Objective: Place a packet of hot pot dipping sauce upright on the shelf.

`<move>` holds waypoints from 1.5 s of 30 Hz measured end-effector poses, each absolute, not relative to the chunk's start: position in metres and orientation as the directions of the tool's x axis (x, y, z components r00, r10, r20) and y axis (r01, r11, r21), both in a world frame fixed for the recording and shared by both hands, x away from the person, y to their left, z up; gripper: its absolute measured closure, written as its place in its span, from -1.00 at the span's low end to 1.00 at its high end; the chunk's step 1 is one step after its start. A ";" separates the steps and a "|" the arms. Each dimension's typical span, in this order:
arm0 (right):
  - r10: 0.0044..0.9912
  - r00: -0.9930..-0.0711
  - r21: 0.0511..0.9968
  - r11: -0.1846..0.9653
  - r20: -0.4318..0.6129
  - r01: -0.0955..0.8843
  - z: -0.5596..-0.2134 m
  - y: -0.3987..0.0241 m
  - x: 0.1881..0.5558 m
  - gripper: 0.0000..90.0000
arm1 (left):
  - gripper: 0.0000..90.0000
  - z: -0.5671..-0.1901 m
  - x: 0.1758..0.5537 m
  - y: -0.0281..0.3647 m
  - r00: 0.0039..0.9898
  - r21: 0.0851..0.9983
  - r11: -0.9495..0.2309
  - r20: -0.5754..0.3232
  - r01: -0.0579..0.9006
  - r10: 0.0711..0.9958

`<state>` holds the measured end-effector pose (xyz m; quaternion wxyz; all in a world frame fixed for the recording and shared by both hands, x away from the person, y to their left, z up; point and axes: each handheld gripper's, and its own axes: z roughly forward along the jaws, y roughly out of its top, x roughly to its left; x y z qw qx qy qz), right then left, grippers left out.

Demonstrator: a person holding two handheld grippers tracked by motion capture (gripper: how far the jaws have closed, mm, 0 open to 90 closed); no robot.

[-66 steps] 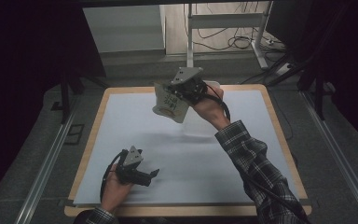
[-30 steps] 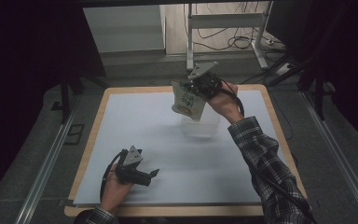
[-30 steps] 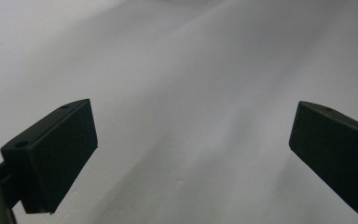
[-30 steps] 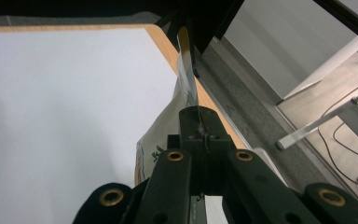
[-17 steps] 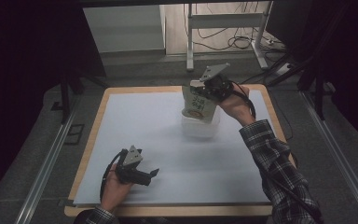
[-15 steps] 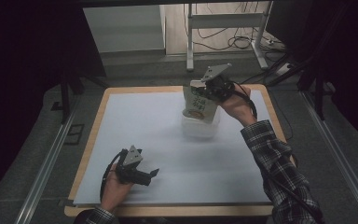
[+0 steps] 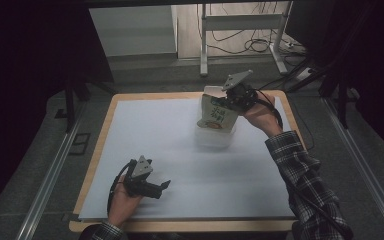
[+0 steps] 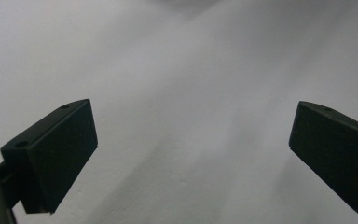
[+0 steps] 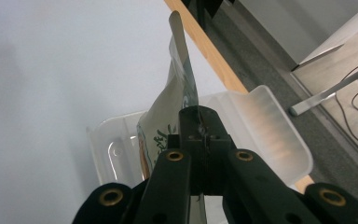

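Note:
A pale printed pouch [image 7: 215, 113] hangs from my right gripper [image 7: 232, 100], which is shut on its top edge above the far right of the white sheet. In the right gripper view the jaws pinch the pouch [image 9: 168, 105] edge, and its lower end reaches into a clear plastic tub [image 9: 270, 140] below. In the high view that tub [image 7: 215, 137] sits under the pouch. My left gripper [image 7: 164, 186] rests near the front left of the sheet, open, with nothing between its fingers [image 8: 56, 154].
A white sheet [image 7: 150, 140] covers a wooden-edged table [image 7: 97, 150]. Beyond the far edge lies grey floor with a desk frame [image 7: 240, 30] and cables. Metal rails [image 7: 50, 175] run along both sides of the table.
My right gripper has carried the pouch to the right and slightly down, from the middle of the far edge to over the clear tub. The left gripper has stayed in place.

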<state>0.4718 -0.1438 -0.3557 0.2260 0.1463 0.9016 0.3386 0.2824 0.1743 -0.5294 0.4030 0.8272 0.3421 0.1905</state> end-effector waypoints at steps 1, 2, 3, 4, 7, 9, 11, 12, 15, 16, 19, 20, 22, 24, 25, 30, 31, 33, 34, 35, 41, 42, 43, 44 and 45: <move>0.417 -0.855 0.677 0.728 -0.308 0.111 -0.356 -0.144 0.472 0.98 | -0.98 -0.529 0.282 0.174 0.693 0.797 -0.441 0.039 0.412 0.720; 0.416 -0.856 0.673 0.731 -0.307 0.114 -0.357 -0.143 0.472 0.98 | -0.98 -0.529 0.282 0.174 0.694 0.797 -0.441 0.039 0.412 0.719; 0.414 -0.857 0.664 0.738 -0.308 0.118 -0.361 -0.141 0.473 0.98 | -0.98 -0.530 0.283 0.174 0.694 0.797 -0.442 0.040 0.411 0.719; 0.414 -0.857 0.664 0.738 -0.308 0.118 -0.361 -0.141 0.473 0.98 | -0.98 -0.530 0.283 0.174 0.694 0.797 -0.442 0.040 0.411 0.719; 0.408 -0.861 0.646 0.752 -0.302 0.130 -0.366 -0.138 0.476 0.97 | -0.98 -0.529 0.282 0.174 0.695 0.797 -0.443 0.040 0.411 0.718; 0.404 -0.862 0.629 0.765 -0.306 0.135 -0.372 -0.135 0.477 0.97 | -0.98 -0.529 0.282 0.174 0.694 0.797 -0.441 0.039 0.412 0.719; 0.411 -0.862 0.647 0.751 -0.298 0.134 -0.376 -0.133 0.477 0.96 | -0.98 -0.529 0.282 0.174 0.695 0.798 -0.441 0.039 0.411 0.718; 0.411 -0.862 0.647 0.751 -0.298 0.134 -0.376 -0.133 0.477 0.96 | -0.98 -0.529 0.282 0.174 0.695 0.798 -0.441 0.039 0.411 0.718; 0.415 -0.862 0.655 0.743 -0.292 0.136 -0.379 -0.129 0.477 0.88 | -0.98 -0.530 0.282 0.174 0.695 0.796 -0.444 0.041 0.411 0.718; 0.415 -0.861 0.657 0.742 -0.294 0.133 -0.380 -0.128 0.477 0.83 | -0.98 -0.529 0.282 0.174 0.695 0.797 -0.442 0.041 0.411 0.718; 0.426 -0.855 0.662 0.736 -0.295 0.139 -0.382 -0.127 0.476 0.70 | -0.98 -0.529 0.282 0.174 0.694 0.797 -0.442 0.041 0.411 0.719; 0.430 -0.854 0.665 0.733 -0.294 0.140 -0.383 -0.127 0.476 0.66 | -0.98 -0.529 0.282 0.174 0.693 0.798 -0.441 0.041 0.411 0.720; 0.439 -0.847 0.664 0.733 -0.300 0.145 -0.384 -0.127 0.476 0.54 | -0.98 -0.529 0.282 0.174 0.693 0.798 -0.442 0.042 0.410 0.720; 0.450 -0.841 0.669 0.728 -0.300 0.150 -0.386 -0.128 0.476 0.40 | -0.98 -0.529 0.282 0.174 0.693 0.795 -0.446 0.046 0.411 0.720; 0.451 -0.840 0.671 0.726 -0.301 0.149 -0.386 -0.128 0.476 0.36 | -0.98 -0.529 0.282 0.174 0.693 0.795 -0.446 0.046 0.411 0.719; 0.469 -0.832 0.673 0.721 -0.297 0.166 -0.387 -0.130 0.475 0.09 | -0.98 -0.529 0.282 0.174 0.692 0.795 -0.446 0.046 0.411 0.720; 0.486 -0.825 0.676 0.713 -0.288 0.184 -0.388 -0.130 0.475 -0.03 | -0.98 -0.529 0.283 0.173 0.693 0.795 -0.448 0.049 0.409 0.720; 0.492 -0.825 0.680 0.708 -0.278 0.193 -0.388 -0.131 0.476 -0.07 | -0.98 -0.529 0.282 0.173 0.695 0.795 -0.449 0.048 0.409 0.718; 0.496 -0.826 0.685 0.701 -0.268 0.199 -0.388 -0.131 0.476 -0.16 | -0.98 -0.529 0.282 0.173 0.695 0.795 -0.449 0.048 0.408 0.718; 0.496 -0.827 0.684 0.701 -0.266 0.200 -0.388 -0.131 0.475 -0.18 | -0.98 -0.530 0.282 0.173 0.695 0.795 -0.447 0.045 0.410 0.718; 0.507 -0.819 0.683 0.699 -0.268 0.209 -0.385 -0.130 0.473 -0.37 | -0.98 -0.529 0.283 0.174 0.695 0.801 -0.438 0.038 0.409 0.718; 0.510 -0.819 0.685 0.697 -0.264 0.213 -0.384 -0.130 0.473 -0.41 | -0.98 -0.529 0.283 0.174 0.694 0.803 -0.437 0.041 0.405 0.719; 0.510 -0.819 0.685 0.697 -0.264 0.213 -0.384 -0.130 0.473 -0.41 | -0.98 -0.529 0.283 0.174 0.694 0.803 -0.437 0.041 0.405 0.719; 0.510 -0.823 0.691 0.689 -0.249 0.219 -0.384 -0.130 0.474 -0.45 | -0.98 -0.529 0.282 0.174 0.694 0.803 -0.438 0.043 0.404 0.718; 0.510 -0.824 0.695 0.686 -0.248 0.215 -0.382 -0.130 0.473 -0.52 | -0.98 -0.529 0.282 0.174 0.695 0.804 -0.438 0.043 0.403 0.718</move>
